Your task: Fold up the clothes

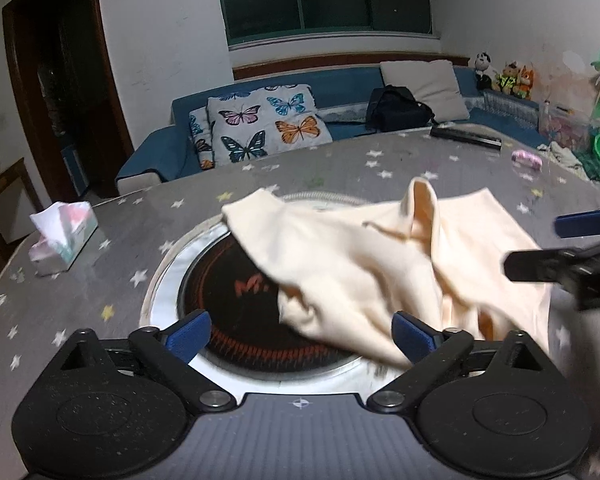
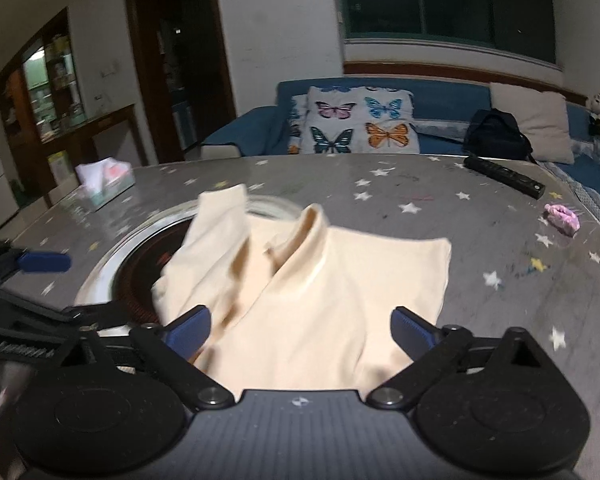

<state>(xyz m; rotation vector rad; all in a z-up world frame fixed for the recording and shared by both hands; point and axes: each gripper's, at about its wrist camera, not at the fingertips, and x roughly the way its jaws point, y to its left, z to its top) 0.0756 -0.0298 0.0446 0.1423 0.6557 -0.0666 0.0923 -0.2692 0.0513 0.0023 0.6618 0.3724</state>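
A cream collared shirt [image 1: 364, 264] lies crumpled on the grey star-patterned table [image 1: 80, 292], partly over a round black cooktop [image 1: 228, 300] set in the table. My left gripper [image 1: 300, 334] is open, its jaws wide at the shirt's near edge, holding nothing. The right gripper's fingers [image 1: 548, 264] show at the right edge of the left wrist view. In the right wrist view the shirt [image 2: 308, 288] lies with its collar up, one sleeve flopped over the cooktop [image 2: 140, 276]. My right gripper [image 2: 300, 334] is open, with the shirt's near hem between its spread jaws.
A tissue box [image 1: 62, 238] sits on the table's left. A black remote [image 2: 504, 176] and a pink object [image 2: 562, 218] lie at the far right. A blue sofa [image 1: 340, 88] with a butterfly cushion [image 1: 260, 120] and a black bag [image 1: 400, 108] stands behind the table.
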